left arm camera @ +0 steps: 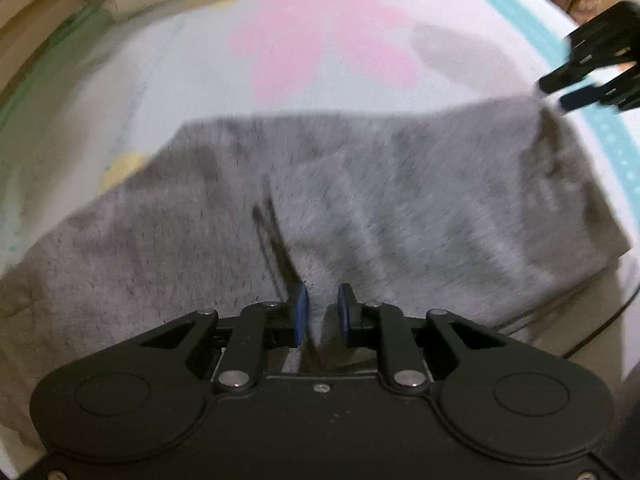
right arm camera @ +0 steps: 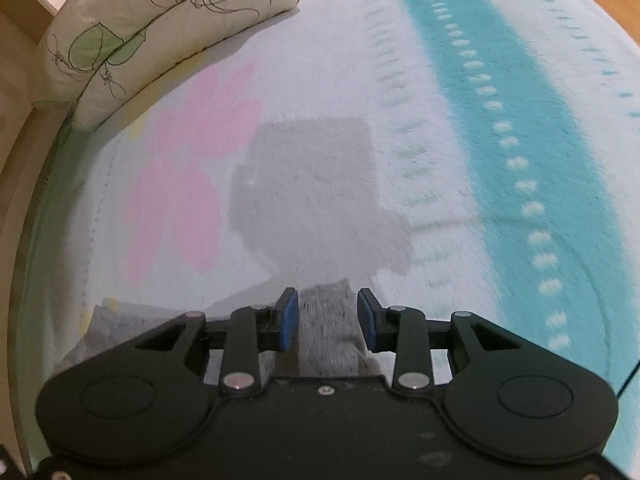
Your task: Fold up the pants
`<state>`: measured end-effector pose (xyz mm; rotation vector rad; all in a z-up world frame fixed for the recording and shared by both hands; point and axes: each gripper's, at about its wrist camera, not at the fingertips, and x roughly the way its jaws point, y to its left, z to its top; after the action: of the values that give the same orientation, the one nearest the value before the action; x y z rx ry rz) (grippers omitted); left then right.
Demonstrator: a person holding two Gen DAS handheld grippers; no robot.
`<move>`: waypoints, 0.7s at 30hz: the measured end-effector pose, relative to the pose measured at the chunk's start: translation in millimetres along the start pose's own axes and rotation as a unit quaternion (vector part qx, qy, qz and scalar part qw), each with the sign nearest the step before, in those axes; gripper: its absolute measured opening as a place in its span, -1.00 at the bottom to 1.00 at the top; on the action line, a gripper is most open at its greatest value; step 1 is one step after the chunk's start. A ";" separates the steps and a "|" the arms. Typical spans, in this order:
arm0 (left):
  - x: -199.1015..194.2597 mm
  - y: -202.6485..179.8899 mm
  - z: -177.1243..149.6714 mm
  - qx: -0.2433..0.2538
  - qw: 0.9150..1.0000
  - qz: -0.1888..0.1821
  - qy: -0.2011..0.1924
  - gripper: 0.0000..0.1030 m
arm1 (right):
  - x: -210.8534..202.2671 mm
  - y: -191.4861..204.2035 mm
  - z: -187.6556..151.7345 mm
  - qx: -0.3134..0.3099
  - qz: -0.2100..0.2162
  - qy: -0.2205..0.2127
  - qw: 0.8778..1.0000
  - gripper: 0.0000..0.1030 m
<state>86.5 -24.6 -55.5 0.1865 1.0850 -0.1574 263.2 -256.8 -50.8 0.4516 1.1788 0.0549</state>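
Note:
Grey pants (left arm camera: 400, 200) lie folded on a white, pink and teal bedspread (left arm camera: 200, 80). My left gripper (left arm camera: 323, 312) has a ridge of the grey fabric pinched between its blue pads. My right gripper (right arm camera: 328, 316) holds a band of the same grey pants (right arm camera: 326, 328) between its pads, above the bedspread (right arm camera: 320, 80). In the left wrist view the right gripper (left arm camera: 556, 94) grips the far right corner of the pants. The fabric sags between the two grips.
A cream pillow with green leaf print (right arm camera: 160, 24) lies at the back left along the headboard. A teal stripe (right arm camera: 500, 120) runs down the bedspread's right side. Wooden floor shows beyond the far right edge.

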 end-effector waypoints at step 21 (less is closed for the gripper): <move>13.6 -60.8 5.9 0.026 0.994 -0.097 0.048 -0.51 | 36.9 16.1 10.0 -0.128 -0.078 -0.045 0.988 -0.75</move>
<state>84.6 -85.5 -69.4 0.1357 1.1950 -0.3548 289.7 -235.2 -74.3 0.1328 1.0965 0.0488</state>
